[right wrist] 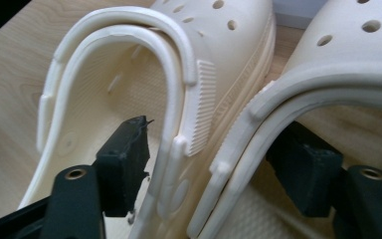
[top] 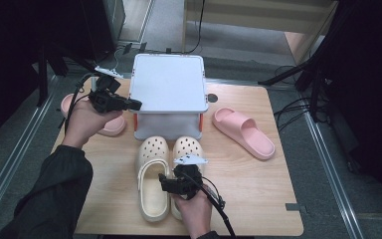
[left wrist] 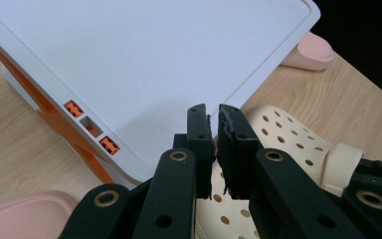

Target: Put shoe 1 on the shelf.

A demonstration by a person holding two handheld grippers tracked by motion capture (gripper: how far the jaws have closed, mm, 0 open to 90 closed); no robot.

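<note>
Two cream clogs (top: 166, 174) sit on a pale wood bench (top: 258, 189) over grey floor; right tongs (right wrist: 214, 169) gape astride their inner walls, left tongs (left wrist: 215, 149) closed, empty.

**Box crowding the middle, right side lying open**

The white box (top: 168, 94) is blocking the desk's (top: 258, 199) centre, with my cream clogs (top: 154, 174) touching its front. A pink slipper (top: 243, 132) is narrowing the right lane; bare wood near the right front corner is leaving passage.
</note>
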